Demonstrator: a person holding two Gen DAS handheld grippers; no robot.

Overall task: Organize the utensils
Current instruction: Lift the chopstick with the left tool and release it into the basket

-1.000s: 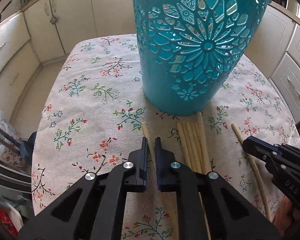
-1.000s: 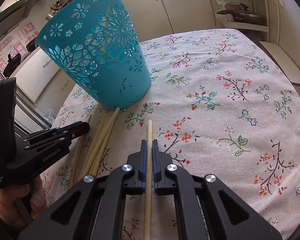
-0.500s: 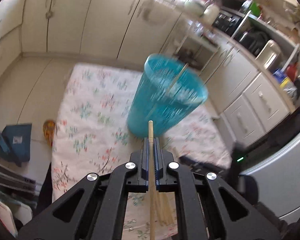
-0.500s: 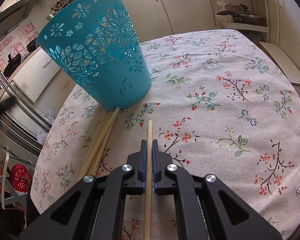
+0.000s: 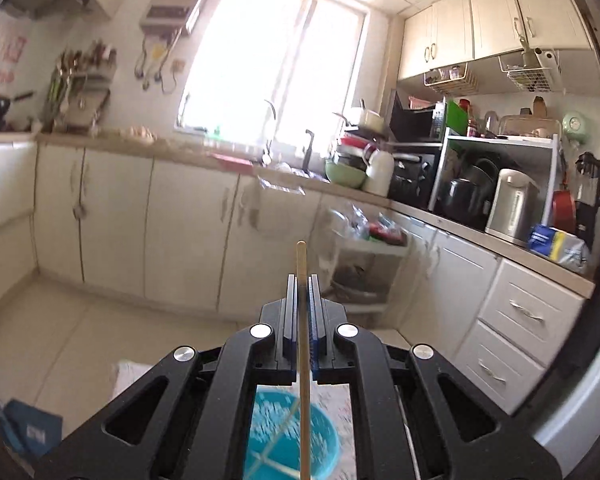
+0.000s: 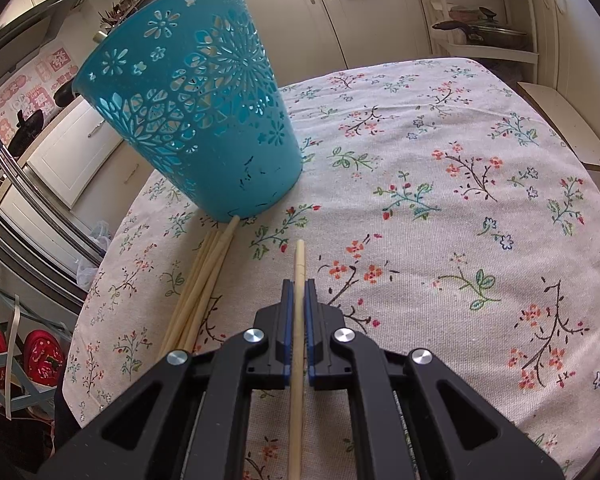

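Left wrist view: left gripper (image 5: 301, 280), clamping a chopstick (image 5: 302, 320), has risen above the basket (image 5: 292, 436), ready to drop; right gripper (image 6: 299, 284) grips another.

Home kitchen: cream cabinets (image 5: 112, 220), sink tap (image 5: 270, 120) under window (image 5: 272, 60), kettle (image 5: 510, 206), pots, floral-clothed table (image 6: 440, 200).

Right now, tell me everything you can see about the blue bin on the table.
The blue bin is a teal plastic basket, tapered narrower toward its base, with flower-shaped cutouts through its upper wall. It stands upright on the floral tablecloth. The tip of a loose chopstick bundle meets its base. From above, at least one stick leans inside it.
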